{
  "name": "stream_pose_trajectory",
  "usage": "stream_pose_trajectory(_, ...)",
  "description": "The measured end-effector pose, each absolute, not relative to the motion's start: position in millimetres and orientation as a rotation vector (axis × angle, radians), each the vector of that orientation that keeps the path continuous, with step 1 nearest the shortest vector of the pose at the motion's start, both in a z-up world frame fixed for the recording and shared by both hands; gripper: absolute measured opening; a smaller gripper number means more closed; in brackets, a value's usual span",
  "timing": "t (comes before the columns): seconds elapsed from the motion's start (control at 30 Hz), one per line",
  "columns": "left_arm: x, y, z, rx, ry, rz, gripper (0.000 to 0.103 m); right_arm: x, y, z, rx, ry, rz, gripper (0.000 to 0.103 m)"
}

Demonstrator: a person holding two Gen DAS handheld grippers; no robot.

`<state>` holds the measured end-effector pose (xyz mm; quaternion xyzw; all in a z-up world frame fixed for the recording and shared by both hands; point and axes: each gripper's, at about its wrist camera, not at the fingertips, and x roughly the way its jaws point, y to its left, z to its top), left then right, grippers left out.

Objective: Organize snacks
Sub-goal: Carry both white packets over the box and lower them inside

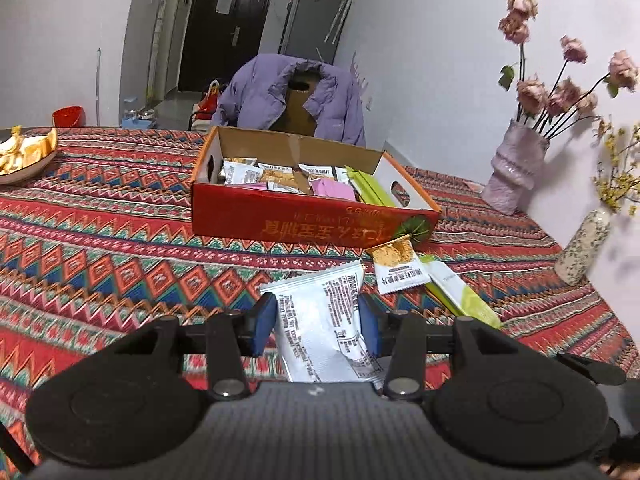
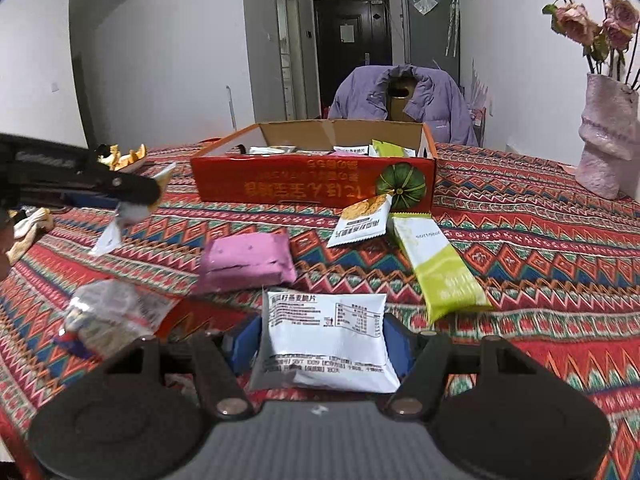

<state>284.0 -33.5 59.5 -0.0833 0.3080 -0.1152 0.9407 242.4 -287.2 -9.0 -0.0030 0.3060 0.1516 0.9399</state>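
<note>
Left wrist view: left hand-held gripper (image 1: 318, 322) clamped on white snack packet (image 1: 320, 320), raised over patterned bench (image 1: 120, 248); red snack box (image 1: 304, 216) beyond, part-filled. Right wrist view: right hand-held gripper (image 2: 320, 344) gripping second white packet (image 2: 324, 340); pink packet (image 2: 246, 262) and green bar (image 2: 440, 268) lying loose before box.

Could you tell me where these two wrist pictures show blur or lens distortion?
Left wrist view: the yellow flower sprigs and speckled vase at the right edge smear, while the red cardboard box stays sharp; black corners mark the fisheye circle. Right wrist view: the crinkled clear wrapper and pink packet are blurred, and the door frames bow.
</note>
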Motion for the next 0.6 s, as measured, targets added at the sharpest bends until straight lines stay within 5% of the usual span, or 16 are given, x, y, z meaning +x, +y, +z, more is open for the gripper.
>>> stream_pose_trajectory(0.6, 270, -25, 81, -0.128, 0.535, -0.254, 0.045, 240, -288, 25, 0.022, 0.517, 0.318, 0.064)
